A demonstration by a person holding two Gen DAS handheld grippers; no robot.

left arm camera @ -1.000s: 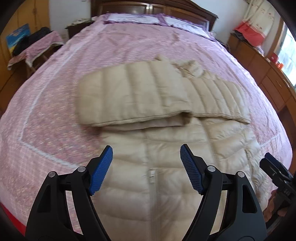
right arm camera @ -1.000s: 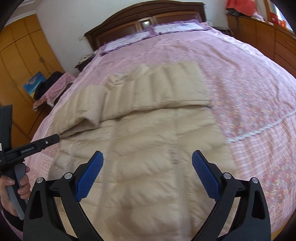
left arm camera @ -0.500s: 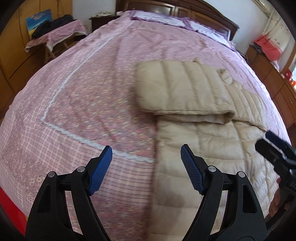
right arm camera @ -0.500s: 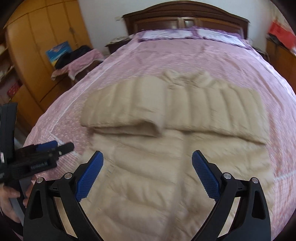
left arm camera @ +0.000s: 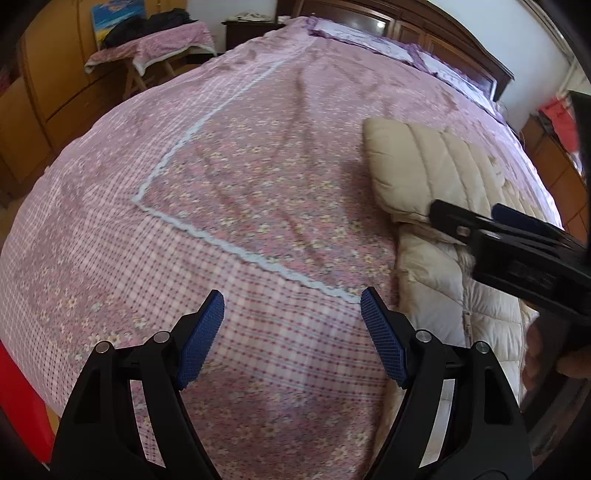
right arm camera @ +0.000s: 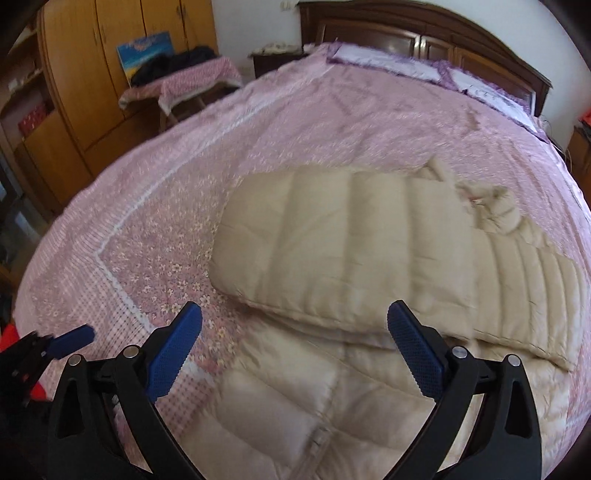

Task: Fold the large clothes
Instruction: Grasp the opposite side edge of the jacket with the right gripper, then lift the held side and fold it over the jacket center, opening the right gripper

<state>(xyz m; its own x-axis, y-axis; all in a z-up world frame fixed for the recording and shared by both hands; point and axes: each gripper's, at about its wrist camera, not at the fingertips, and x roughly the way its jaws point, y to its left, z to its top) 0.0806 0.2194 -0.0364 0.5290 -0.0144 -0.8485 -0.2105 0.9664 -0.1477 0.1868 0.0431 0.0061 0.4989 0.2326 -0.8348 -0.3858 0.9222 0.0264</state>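
A beige quilted down jacket (right arm camera: 354, 251) lies on the pink bed, zip side up, with both sleeves folded across its chest. In the left wrist view the jacket (left arm camera: 424, 173) lies at the right. My left gripper (left arm camera: 291, 332) is open and empty above the bare bedspread, left of the jacket. My right gripper (right arm camera: 295, 343) is open and empty above the jacket's left edge, near the folded sleeve. The right gripper (left arm camera: 517, 240) also shows at the right of the left wrist view. The left gripper's blue tip (right arm camera: 70, 341) shows low left in the right wrist view.
The pink floral bedspread (left arm camera: 258, 166) covers a large bed with a dark wooden headboard (right arm camera: 424, 33). A wooden wardrobe (right arm camera: 92, 74) and a cloth-covered stand (right arm camera: 192, 81) are at the left. A dresser (left arm camera: 554, 155) is at the right.
Both grippers have swung left. The left one went from above the jacket's zip to above the bare bedspread; the right one went from the jacket's middle to its left edge. Both stayed open.
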